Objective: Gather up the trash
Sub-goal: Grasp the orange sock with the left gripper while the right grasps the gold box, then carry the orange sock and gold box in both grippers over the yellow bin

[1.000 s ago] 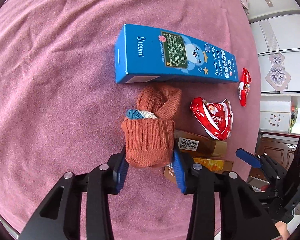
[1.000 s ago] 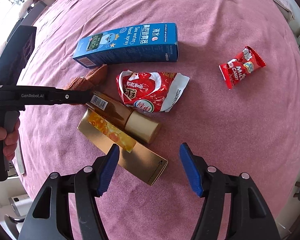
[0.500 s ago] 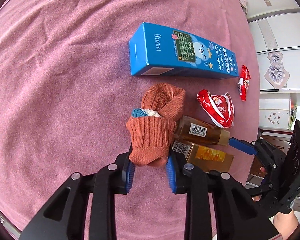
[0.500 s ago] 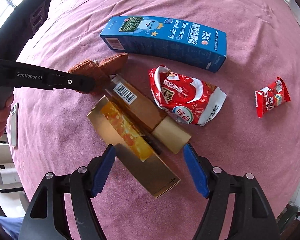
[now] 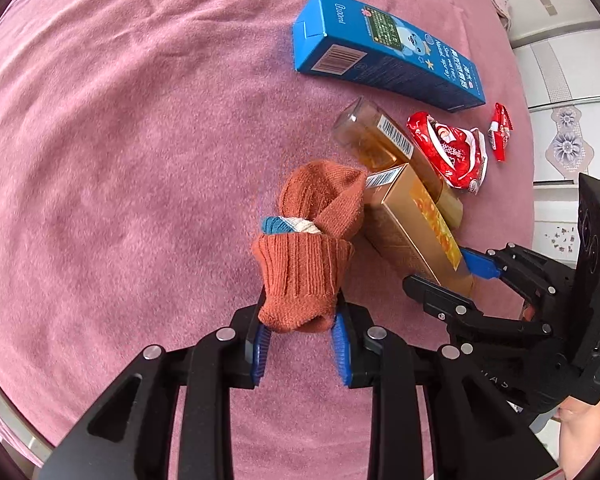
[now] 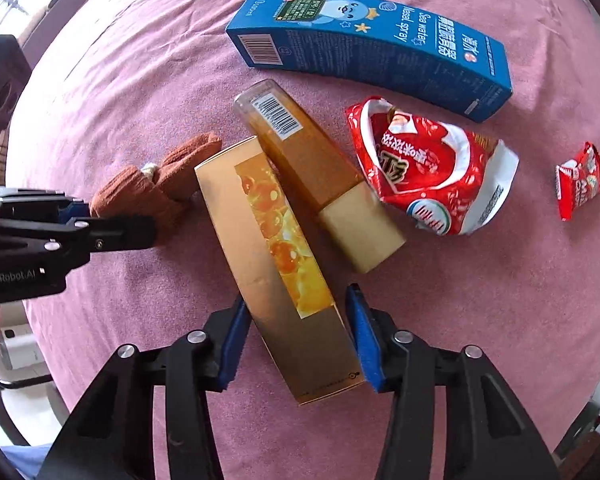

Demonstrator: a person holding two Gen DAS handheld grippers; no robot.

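My left gripper (image 5: 300,340) is shut on a rust-brown sock (image 5: 304,264), seen also in the right wrist view (image 6: 148,188). My right gripper (image 6: 296,336) is closed around the near end of a gold carton (image 6: 280,264), its blue pads touching both sides; the carton also shows in the left wrist view (image 5: 416,228). An amber bottle with a gold cap (image 6: 316,172) lies against the carton. A crumpled red snack bag (image 6: 428,172), a blue nasal spray box (image 6: 372,48) and a small red candy wrapper (image 6: 580,180) lie on the pink cloth.
The pink cloth (image 5: 120,160) covers a round table; its edge curves at the left and bottom of the left wrist view. White cabinets (image 5: 568,80) stand beyond the far right edge. A hand holds the left gripper at the left of the right wrist view.
My left gripper has closed on the sock and drawn it back from the bottle. My right gripper has moved forward over the gold carton and closed on its near end.
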